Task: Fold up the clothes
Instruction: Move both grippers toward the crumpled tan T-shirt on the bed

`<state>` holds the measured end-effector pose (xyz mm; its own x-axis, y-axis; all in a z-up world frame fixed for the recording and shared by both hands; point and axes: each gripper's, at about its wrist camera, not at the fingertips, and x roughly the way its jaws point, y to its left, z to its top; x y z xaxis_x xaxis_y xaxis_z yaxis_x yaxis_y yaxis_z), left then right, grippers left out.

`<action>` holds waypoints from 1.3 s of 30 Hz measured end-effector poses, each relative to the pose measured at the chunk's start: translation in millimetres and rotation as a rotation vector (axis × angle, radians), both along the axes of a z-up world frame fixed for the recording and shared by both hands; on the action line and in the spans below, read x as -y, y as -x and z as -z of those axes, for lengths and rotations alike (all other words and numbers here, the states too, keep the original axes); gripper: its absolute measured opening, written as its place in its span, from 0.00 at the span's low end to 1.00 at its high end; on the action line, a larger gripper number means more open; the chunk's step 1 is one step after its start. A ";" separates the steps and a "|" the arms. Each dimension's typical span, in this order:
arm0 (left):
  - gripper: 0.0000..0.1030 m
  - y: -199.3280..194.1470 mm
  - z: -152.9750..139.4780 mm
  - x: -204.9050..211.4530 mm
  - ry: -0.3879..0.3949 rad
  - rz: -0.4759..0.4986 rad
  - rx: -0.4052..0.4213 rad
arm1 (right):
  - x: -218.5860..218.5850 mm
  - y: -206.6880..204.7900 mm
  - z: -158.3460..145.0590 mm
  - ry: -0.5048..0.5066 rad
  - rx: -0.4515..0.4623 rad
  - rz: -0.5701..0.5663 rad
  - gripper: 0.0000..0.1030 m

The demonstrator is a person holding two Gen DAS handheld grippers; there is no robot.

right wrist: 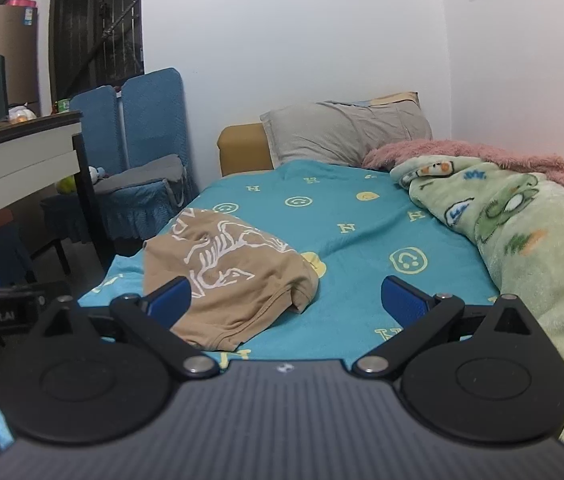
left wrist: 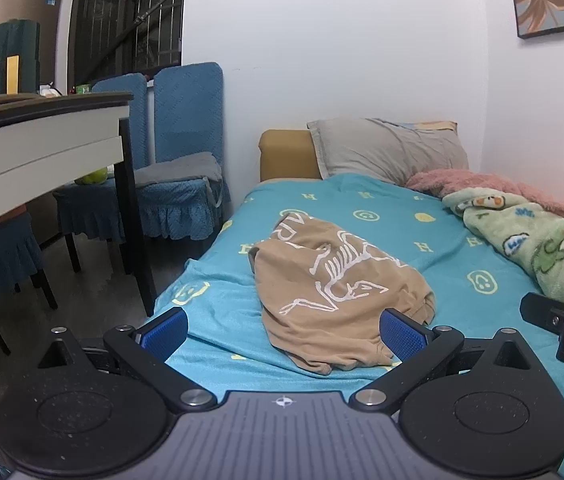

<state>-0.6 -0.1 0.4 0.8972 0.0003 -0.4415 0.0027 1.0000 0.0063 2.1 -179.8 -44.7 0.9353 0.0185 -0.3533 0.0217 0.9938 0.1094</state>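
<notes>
Teal bedsheet (left wrist: 361, 200), printed with smiley faces and the letter H, carried a tan T-shirt (left wrist: 333, 292) lying rumpled near its left edge. Both the left gripper (left wrist: 283, 334) and right gripper (right wrist: 285, 300) hung spread wide, holding nothing. A pinch might catch sheet along with shirt. Lettering on the shirt was unreadable.

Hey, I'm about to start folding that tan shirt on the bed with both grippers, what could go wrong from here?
The tan shirt lies crumpled, so either open gripper could pinch several layers at once, or catch the teal bedsheet underneath.

It sits close to the bed's left edge; pulling to spread it might drag it toward the floor.

The green blanket takes up the right side of the bed, so the right gripper may snag it while flattening the shirt.
</notes>
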 end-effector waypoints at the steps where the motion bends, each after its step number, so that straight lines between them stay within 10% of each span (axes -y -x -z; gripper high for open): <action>1: 1.00 0.9 -0.6 0.1 -0.007 0.000 0.006 | 0.7 -0.2 0.3 -0.005 -0.003 0.001 1.00; 39: 1.00 11.3 -5.1 5.0 -0.052 0.004 0.048 | -1.7 -6.9 2.0 0.005 -0.056 -0.018 1.00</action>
<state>-11.9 -5.1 5.5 0.9174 0.0183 -0.3976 0.0053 0.9983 0.0583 9.1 -178.1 -46.7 0.9136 0.0330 -0.4054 0.0098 0.9946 0.1032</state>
